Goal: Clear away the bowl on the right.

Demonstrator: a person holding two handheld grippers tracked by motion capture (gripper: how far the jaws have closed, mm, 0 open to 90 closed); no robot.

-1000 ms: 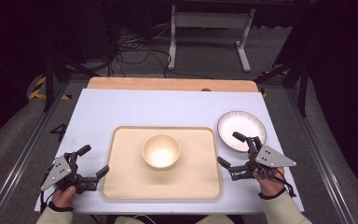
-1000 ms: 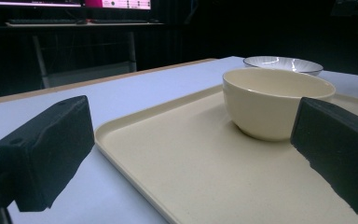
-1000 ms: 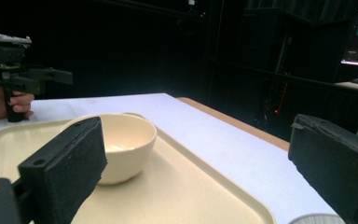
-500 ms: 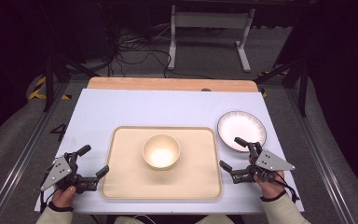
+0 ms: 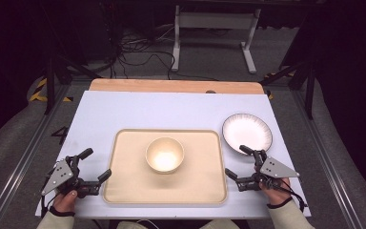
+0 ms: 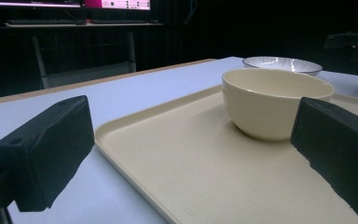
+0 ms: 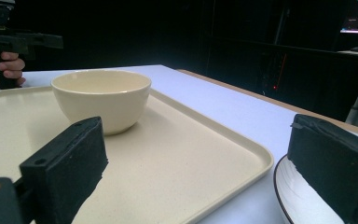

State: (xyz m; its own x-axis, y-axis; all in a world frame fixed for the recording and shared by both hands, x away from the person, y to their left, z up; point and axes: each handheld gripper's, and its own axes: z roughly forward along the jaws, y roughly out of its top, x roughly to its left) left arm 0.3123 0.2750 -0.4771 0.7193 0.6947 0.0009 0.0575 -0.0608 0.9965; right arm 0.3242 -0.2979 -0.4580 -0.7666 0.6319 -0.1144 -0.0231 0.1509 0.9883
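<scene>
A cream bowl (image 5: 165,154) stands upright and empty in the middle of a beige tray (image 5: 124,191). To the tray's right lies a white plate (image 5: 247,133) with a dark rim. My left gripper (image 5: 94,164) rests open on the table by the tray's left edge, nothing between its jaws; its view looks across the tray (image 6: 191,177) at the bowl (image 6: 272,100) and the plate (image 6: 282,64). My right gripper (image 5: 236,161) stands open at the tray's right edge, just in front of the plate, also empty. Its view shows the bowl (image 7: 101,98), the tray corner (image 7: 233,168) and the plate's rim (image 7: 291,200).
The pale blue table top (image 5: 171,112) has a wooden strip (image 5: 171,86) along its far edge. Beyond it are a desk frame (image 5: 214,28) and cables (image 5: 128,52) on the floor. Metal rails (image 5: 24,157) run along both sides of the table.
My right gripper has drifted slightly back toward the table's front edge and to the right. The left gripper, bowl, tray and plate have stayed put.
</scene>
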